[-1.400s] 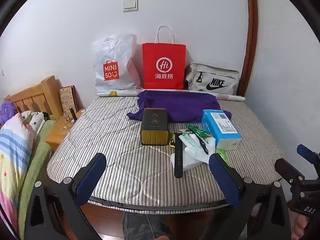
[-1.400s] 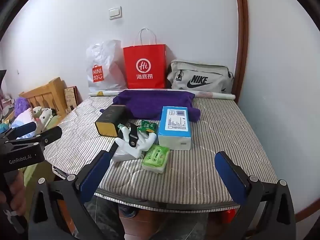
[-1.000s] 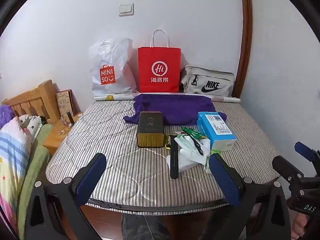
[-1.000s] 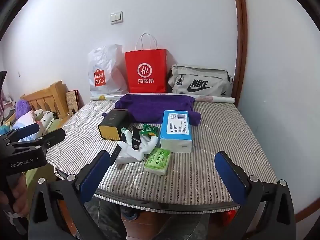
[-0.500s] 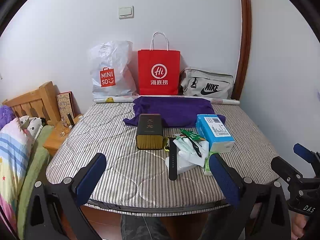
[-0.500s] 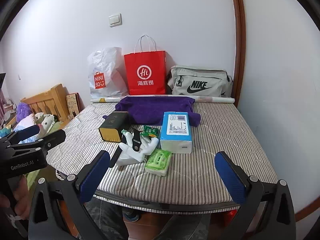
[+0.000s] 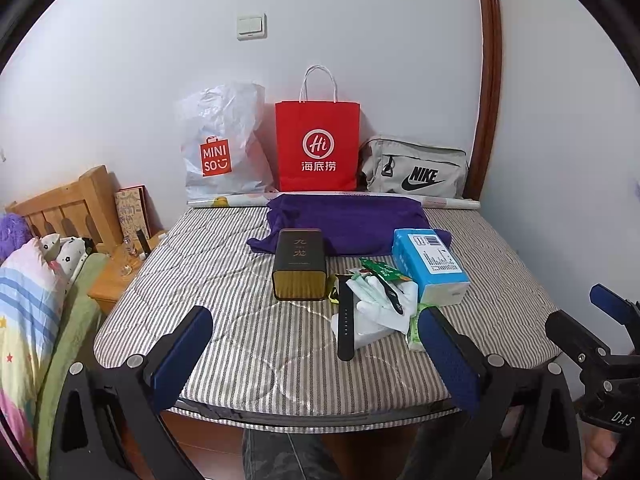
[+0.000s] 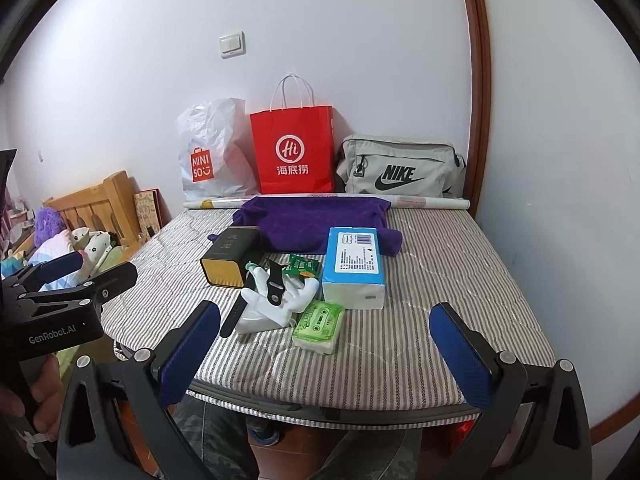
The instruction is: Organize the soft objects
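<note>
A purple cloth (image 7: 348, 222) (image 8: 320, 220) lies spread at the back of the striped mattress (image 7: 240, 320) (image 8: 440, 280). In front of it lie white gloves (image 7: 380, 308) (image 8: 276, 304), a blue tissue box (image 7: 430, 266) (image 8: 354, 266), a green tissue pack (image 8: 320, 320), a black tin (image 7: 298, 264) (image 8: 232, 256) and a black watch strap (image 7: 345, 320). My left gripper (image 7: 316, 344) and my right gripper (image 8: 324, 344) are both open and empty, held before the mattress's near edge.
A white Miniso bag (image 7: 218, 148), a red paper bag (image 7: 318, 144) and a grey Nike bag (image 7: 414, 172) stand against the back wall. A wooden headboard (image 7: 68, 204), a nightstand and bedding are at the left. A wooden door frame (image 7: 486, 80) is at the right.
Both grippers have drawn back and risen a little from the mattress, so the objects look smaller and farther. Nothing on the mattress has moved.
</note>
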Tool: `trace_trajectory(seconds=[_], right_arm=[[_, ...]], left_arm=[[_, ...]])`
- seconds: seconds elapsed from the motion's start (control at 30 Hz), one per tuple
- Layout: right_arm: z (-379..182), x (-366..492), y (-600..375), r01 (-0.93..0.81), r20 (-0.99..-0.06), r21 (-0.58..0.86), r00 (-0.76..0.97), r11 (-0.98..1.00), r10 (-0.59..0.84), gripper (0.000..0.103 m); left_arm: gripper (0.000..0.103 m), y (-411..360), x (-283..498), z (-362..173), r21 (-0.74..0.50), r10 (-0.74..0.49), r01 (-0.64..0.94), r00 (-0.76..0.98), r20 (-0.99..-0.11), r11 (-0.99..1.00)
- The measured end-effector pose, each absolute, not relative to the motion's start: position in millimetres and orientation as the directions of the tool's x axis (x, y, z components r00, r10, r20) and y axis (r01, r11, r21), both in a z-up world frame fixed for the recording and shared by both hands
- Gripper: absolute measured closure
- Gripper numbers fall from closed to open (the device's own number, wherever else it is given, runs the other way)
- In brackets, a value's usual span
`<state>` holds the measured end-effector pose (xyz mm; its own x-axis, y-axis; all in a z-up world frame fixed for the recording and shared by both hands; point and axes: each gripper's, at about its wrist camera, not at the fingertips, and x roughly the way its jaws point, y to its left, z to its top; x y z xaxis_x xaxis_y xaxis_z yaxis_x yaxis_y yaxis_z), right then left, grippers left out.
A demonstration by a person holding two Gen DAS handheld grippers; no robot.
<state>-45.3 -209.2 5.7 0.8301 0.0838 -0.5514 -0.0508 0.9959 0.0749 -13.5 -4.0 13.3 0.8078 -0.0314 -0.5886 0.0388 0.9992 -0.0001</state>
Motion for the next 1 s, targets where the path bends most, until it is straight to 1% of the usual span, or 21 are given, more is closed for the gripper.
trace_trajectory(seconds=[1.0], right_arm=[[5.9,-50.7,-208.1,-0.056,-0.537,0.070,0.839,0.996,0.085,0.000]], left_arm=[[0.000,-5.4,-14.9,13.1,0.006,-0.025,0.035,0.809,-0.587,0.999]])
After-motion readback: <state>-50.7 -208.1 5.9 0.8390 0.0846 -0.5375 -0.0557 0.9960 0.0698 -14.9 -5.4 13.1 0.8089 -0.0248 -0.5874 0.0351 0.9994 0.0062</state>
